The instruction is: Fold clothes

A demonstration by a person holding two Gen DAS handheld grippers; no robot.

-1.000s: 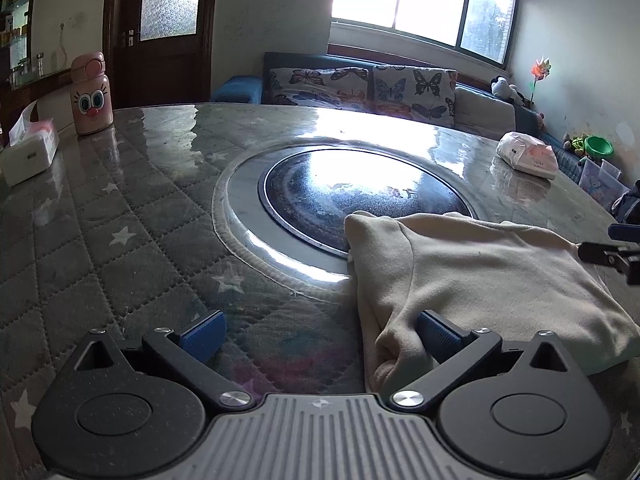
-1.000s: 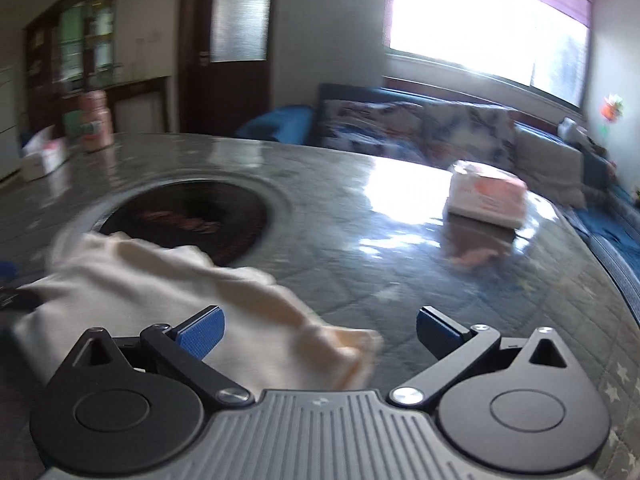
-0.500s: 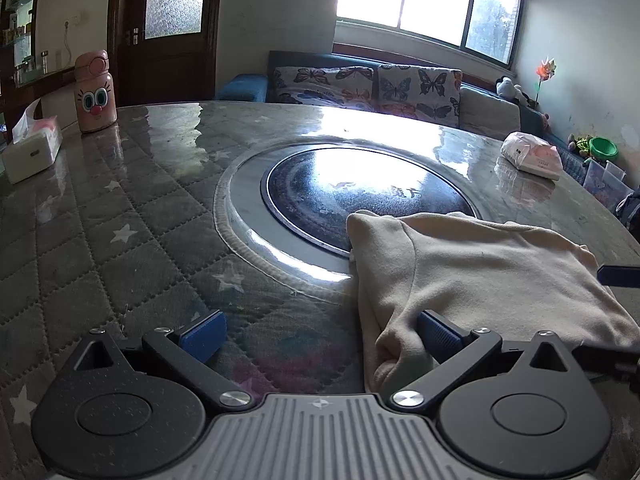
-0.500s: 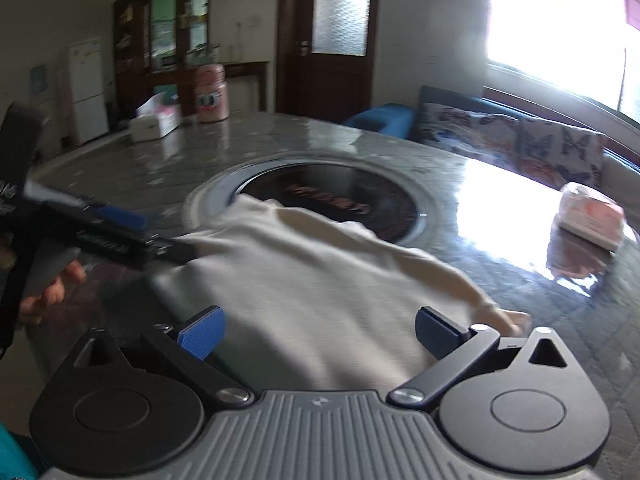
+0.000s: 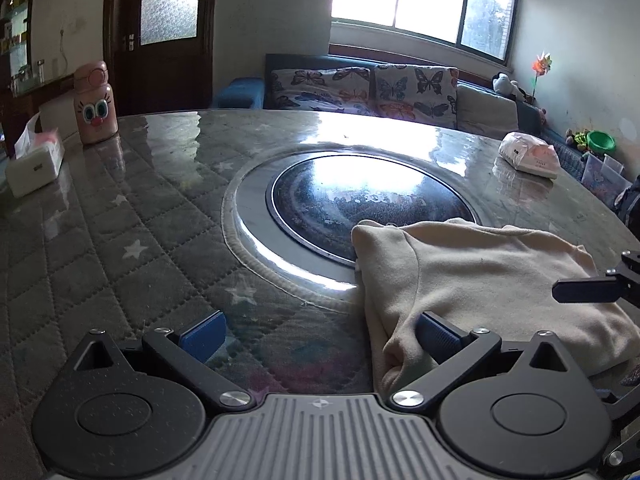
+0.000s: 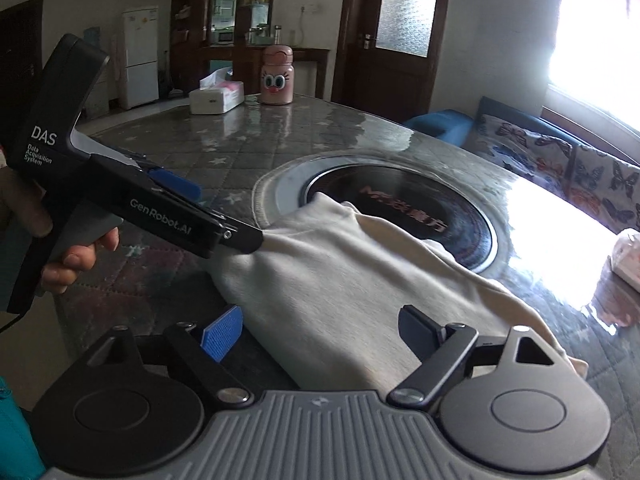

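Cream garment (image 6: 340,280) folded on table | left tongs (image 5: 316,334) wide, tilted down | right tongs (image 6: 320,330) wide, just been closing, over garment.

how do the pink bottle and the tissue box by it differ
The pink bottle is tall, rounded and upright, with cartoon eyes on its front; the tissue box is low, white and boxy, with a tissue sticking out on top. In the right wrist view the bottle stands right of the box. Both rest at the table's far edge.
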